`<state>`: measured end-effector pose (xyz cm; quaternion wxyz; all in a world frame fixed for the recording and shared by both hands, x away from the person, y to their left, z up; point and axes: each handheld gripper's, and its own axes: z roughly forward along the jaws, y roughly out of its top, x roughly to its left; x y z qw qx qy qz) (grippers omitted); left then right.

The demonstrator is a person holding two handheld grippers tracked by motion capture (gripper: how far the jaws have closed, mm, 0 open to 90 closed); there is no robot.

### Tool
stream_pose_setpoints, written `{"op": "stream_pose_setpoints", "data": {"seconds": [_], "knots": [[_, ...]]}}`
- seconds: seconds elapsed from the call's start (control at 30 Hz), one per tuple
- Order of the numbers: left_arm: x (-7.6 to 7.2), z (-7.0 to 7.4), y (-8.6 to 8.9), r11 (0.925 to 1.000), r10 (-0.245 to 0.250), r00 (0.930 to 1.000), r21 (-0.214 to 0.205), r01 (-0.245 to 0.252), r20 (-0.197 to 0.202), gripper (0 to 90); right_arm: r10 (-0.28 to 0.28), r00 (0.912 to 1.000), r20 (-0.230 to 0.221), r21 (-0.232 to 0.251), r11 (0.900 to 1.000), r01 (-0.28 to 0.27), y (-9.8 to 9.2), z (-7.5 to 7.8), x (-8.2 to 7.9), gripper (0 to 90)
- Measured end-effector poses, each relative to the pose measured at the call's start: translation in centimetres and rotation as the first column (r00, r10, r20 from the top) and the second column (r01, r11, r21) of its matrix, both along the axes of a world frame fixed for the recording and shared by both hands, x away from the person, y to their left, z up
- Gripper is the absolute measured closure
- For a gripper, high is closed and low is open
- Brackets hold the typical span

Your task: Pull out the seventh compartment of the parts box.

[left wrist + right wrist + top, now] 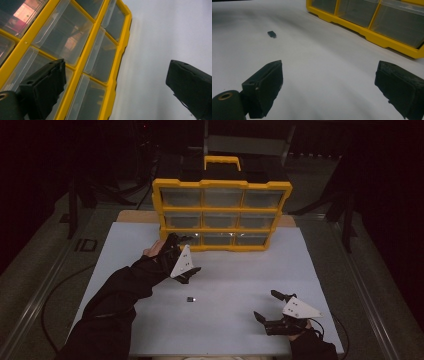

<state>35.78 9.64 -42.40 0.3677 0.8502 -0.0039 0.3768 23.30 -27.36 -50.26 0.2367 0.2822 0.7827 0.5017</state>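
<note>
A yellow organizer cabinet [222, 184] with a three-by-three grid of clear drawers stands at the back of the white table top [250, 270]. All its drawers look pushed in. My left gripper [188, 254] hangs open and empty just in front of the bottom-left drawer. The left gripper view tilts the cabinet [82, 57] beyond the left gripper [117, 71], close to the left jaw. A small black part [191, 299] lies loose on the table between my hands. My right gripper [268, 306] rests open and empty near the front right. Its own view shows the right gripper [329, 75], the black part [271, 34] and the cabinet base [387, 43].
A yellow carry handle [222, 160] tops the cabinet. Bare white surface lies around the black part and to the cabinet's right. Dark floor, cables and stand legs surround the table.
</note>
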Motion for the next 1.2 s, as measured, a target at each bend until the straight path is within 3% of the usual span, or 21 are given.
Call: {"op": "stream_pose_setpoints", "data": {"seconds": [0.27, 0.53, 0.9, 1.0, 1.2], "knots": [[1.0, -0.5, -0.3, 0.9998, -0.004, 0.9983, 0.021, 0.003, 0.059, 11.3, 0.0, 1.0, -0.001, -0.001, 1.0, 0.0, 0.0, 0.0, 0.0, 8.1], [1.9, -1.4, -0.4, 0.9986, 0.026, 0.9937, 0.044, -0.031, 0.109, 16.8, 0.004, 1.0, -0.003, 0.003, 1.0, -0.004, 0.0, 0.0, 0.0, 8.1], [2.9, -3.1, -0.7, 0.9909, 0.046, 0.9831, 0.116, -0.068, 0.177, 27.4, 0.005, 1.0, -0.004, 0.003, 1.0, -0.005, 0.0, 0.0, 0.0, 8.1], [3.2, -3.5, -0.9, 0.9896, 0.057, 0.9798, 0.119, -0.081, 0.192, 30.8, 0.005, 1.0, -0.003, 0.002, 1.0, -0.005, 0.0, 0.0, 0.0, 8.1], [3.9, -4.2, -1.1, 0.9816, 0.09, 0.9723, 0.146, -0.123, 0.216, 35.4, 0.008, 1.0, -0.004, 0.003, 1.0, -0.008, 0.0, 0.0, 0.0, 8.1]]}}
